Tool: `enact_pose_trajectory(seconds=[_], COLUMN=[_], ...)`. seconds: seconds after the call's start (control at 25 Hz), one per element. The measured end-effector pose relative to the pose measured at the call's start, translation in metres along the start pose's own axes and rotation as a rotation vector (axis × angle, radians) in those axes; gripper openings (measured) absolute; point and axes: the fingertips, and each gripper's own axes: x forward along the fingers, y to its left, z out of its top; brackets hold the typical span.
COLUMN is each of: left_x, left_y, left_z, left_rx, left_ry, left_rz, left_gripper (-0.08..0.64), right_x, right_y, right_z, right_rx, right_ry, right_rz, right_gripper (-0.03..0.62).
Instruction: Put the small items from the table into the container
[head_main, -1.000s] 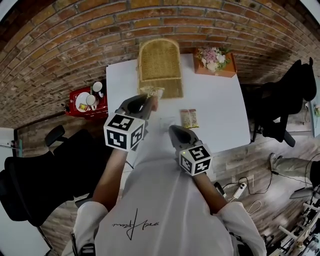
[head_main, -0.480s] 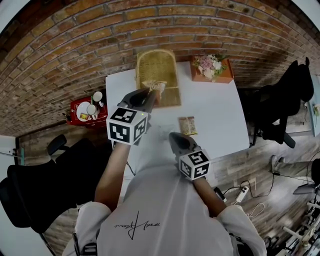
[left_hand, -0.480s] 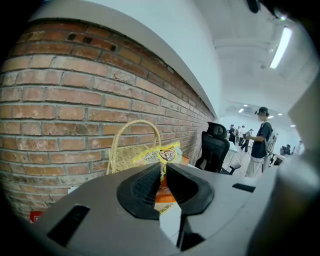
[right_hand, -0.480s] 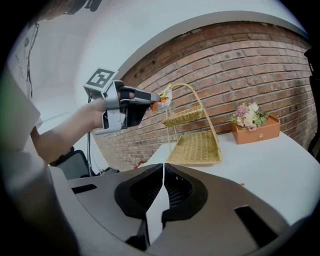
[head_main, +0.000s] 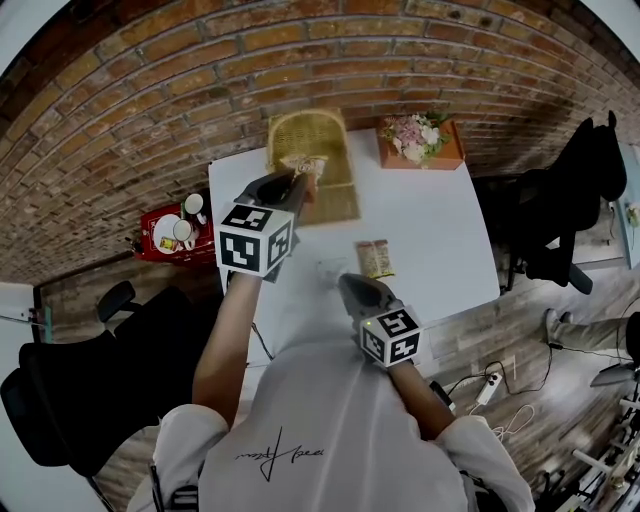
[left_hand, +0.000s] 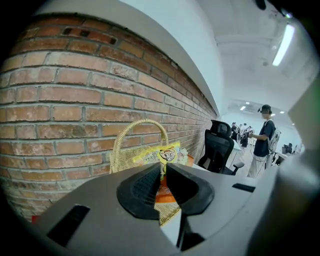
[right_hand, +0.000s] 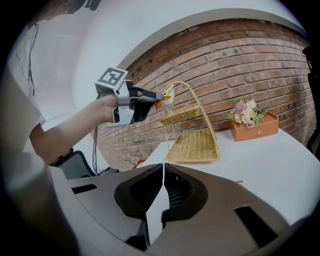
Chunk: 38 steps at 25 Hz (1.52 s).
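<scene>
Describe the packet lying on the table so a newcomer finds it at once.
On the white table beside the brick wall, look right of the wicker basket, near the right gripper. A small brownish packet lies flat there, unlike the yellow packet pinched in the left gripper.

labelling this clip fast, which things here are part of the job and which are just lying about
Job: snack packet in the left gripper; second packet on the table; wicker basket.
Lying about: flower box; red tray of cups; office chair.
</scene>
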Motion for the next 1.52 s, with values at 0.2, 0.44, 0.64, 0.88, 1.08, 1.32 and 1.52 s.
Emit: enact_pose_trajectory(seconds=[0.2,0.44,0.64,0.88,1.08,1.32,1.52], left_x=[0.013,0.031,0.044,0.05,0.052,0.05,0.044], left_y=[0.005,0.01,0.015,0.021,0.017,0.017,0.019], left_z=[0.0,-0.005,-0.012,-0.018,-0.02,-0.019,-0.013], left_rx=[0.012,0.016,0.016,0.024,0.051,0.043,0.037], left_ry=[0.022,0.074,0.096,0.113,0.121,0.106,0.074], left_rz=[0.003,0.005,0.01,0.023,0.024,0.026,0.03], left_gripper=[0.043,0.043,0.044,0.044,0.044,0.071,0.096], right_x=[-0.002,-0.001,0.001,0.001,0.003,0.006,0.005], right_y=[-0.005,-0.009,-0.012,-0.013,-0.013,-0.008,-0.007], right_z=[-0.003,-0.003,-0.003,-0.001,-0.001,0.0,0.003], right_rx=[0.012,0.021,0.021,0.03,0.03,0.019,0.015], right_ry=[0.01,0.014,0.021,0.018,0.021,0.019,0.007], right_rz=[-0.013,-0.029,-0.033,-0.047,-0.047,-0.041,-0.04], right_gripper=[0.023,0.023,0.023,0.023,0.023,0.023,0.023])
